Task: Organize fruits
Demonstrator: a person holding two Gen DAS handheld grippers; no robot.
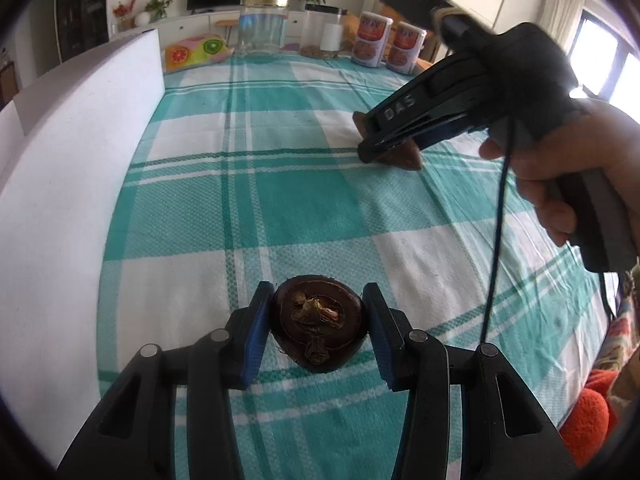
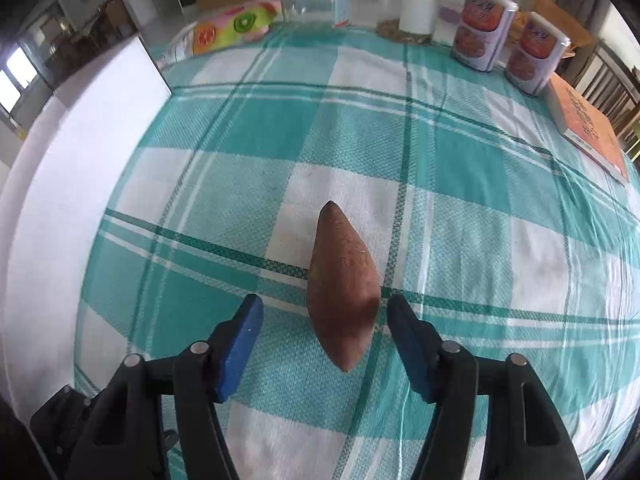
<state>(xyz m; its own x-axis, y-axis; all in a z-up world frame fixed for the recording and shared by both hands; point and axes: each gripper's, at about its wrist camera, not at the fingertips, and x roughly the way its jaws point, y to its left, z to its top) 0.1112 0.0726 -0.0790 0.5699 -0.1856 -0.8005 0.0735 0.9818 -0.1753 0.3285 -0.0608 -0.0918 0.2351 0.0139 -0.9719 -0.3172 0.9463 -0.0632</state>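
A dark brown round fruit like a mangosteen (image 1: 318, 322) sits on the checked tablecloth between the blue pads of my left gripper (image 1: 318, 312). The pads stand close on both sides, with a thin gap on the right. A reddish-brown sweet potato (image 2: 342, 288) lies on the cloth, pointing away, between the fingers of my right gripper (image 2: 324, 320). That gripper is open, with clear gaps on both sides. In the left wrist view the right gripper (image 1: 374, 152) hangs low over the sweet potato (image 1: 404, 158).
A white foam board (image 1: 72, 152) walls the left side of the table. At the far edge stand a glass jar (image 1: 262, 26), a clear canister (image 1: 324, 32) and two printed tins (image 1: 370, 40). A fruit-print pouch (image 2: 232, 28) lies far left, an orange book (image 2: 588, 128) far right.
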